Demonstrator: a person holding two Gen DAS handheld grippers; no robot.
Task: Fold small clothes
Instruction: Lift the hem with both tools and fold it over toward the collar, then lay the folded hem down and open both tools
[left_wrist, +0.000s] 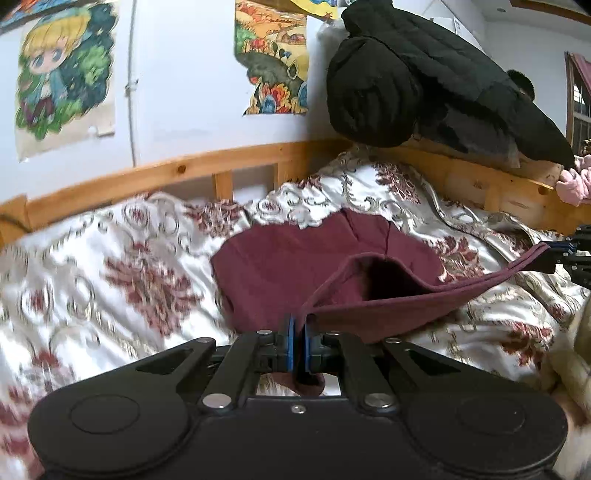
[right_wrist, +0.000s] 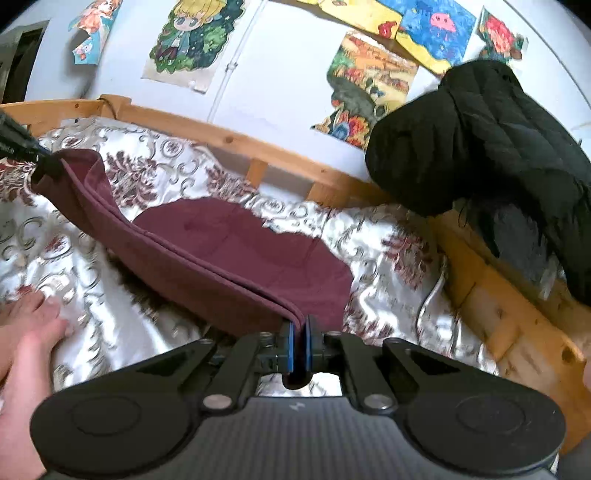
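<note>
**Both grippers pinch the near hem of a maroon garment, lifted off the bed**

The left gripper (left_wrist: 297, 334) is clamped on one corner of the maroon garment (left_wrist: 295, 266); a bit of cloth hangs below the pads. The right gripper (right_wrist: 300, 338) is clenched on the opposite corner of the same hem. In the left view the right gripper shows at the right edge, the hem strung taut between the two. The far part of the garment lies flat on the floral bedspread (left_wrist: 122, 258), mid-frame, below the wooden bed rail (left_wrist: 192, 170). The black jacket (left_wrist: 424, 85) sits on the rail, upper right, well apart. A bare hand (right_wrist: 26, 332) rests on the bedspread at the lower left of the right view.

Step, judged: raised hem about to be carried over the flat part for a fold.

Risks:
- Thin pinch at the corners; the hem could slip out if pulled tighter.
- The double-layered hem may separate, with only one layer carried.
- Uneven travel of the two grippers would give a skewed fold.
- The slippery, wrinkled bedspread may let the flat part drag along instead of staying put.
</note>
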